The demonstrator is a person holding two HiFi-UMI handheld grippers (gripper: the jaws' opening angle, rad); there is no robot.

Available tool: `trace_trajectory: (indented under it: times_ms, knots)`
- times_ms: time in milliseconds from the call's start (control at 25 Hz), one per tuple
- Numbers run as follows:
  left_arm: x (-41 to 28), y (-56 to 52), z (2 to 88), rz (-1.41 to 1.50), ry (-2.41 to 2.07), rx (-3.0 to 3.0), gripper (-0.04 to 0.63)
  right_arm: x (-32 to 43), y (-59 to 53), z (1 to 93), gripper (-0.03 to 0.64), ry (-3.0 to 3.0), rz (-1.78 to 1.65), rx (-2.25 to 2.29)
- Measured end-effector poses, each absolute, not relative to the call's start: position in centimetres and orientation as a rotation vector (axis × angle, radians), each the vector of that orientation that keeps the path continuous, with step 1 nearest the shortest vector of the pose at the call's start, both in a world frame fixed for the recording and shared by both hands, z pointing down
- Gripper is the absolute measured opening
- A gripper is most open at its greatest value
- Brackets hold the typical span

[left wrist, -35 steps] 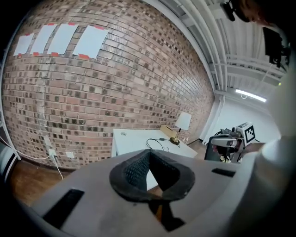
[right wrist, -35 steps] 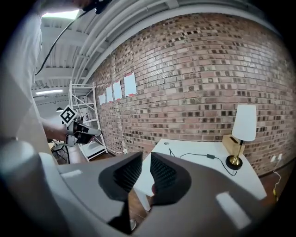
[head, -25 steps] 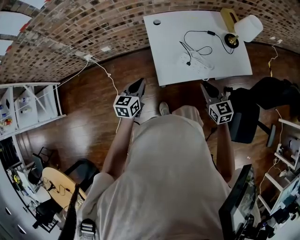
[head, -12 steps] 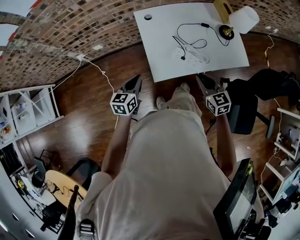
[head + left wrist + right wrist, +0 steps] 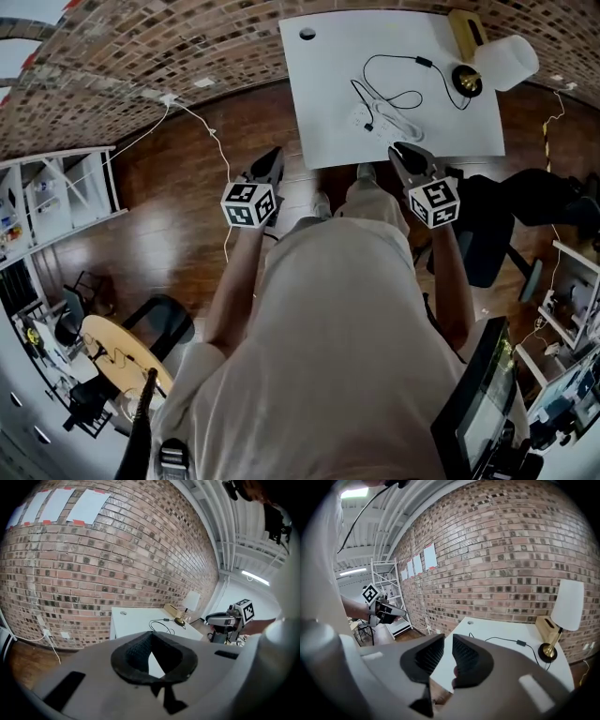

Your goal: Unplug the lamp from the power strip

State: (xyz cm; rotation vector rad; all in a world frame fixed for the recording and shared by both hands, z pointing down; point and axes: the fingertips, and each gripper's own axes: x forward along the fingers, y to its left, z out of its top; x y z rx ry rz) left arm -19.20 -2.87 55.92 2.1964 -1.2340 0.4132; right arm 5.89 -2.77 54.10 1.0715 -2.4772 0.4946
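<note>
Okay, I'm holding the right gripper (image 5: 401, 150) at the near edge of the white table (image 5: 323, 103), its jaws standing slightly parted with nothing between them. Just ahead of its tips the power strip (image 5: 394, 124) is lying flat, the black cord (image 5: 394, 67) looping beyond it, and the lamp (image 5: 502, 64) is standing farther ahead to the right. The left gripper (image 5: 274, 157) is hovering over the wood floor (image 5: 178, 216), clenched and empty, with the table ahead to its right.

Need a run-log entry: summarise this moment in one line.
left gripper: shut, empty | right gripper: slightly apart, empty | lamp: wired to power strip, untouched
</note>
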Motion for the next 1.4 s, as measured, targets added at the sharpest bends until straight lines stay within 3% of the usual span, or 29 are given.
trace_trajectory:
  times_ms: [680, 1400]
  knots:
    - [-11.8, -6.8, 56.2, 0.436, -1.324, 2.081, 0.006, 8.5, -7.5, 57.4, 0.055, -2.501, 0.507, 0.747]
    - [-9.5, -6.2, 57.4, 0.427, -1.447, 1.944, 0.006, 11.4, -10.5, 59.7, 0.054, -2.525, 0.526, 0.59]
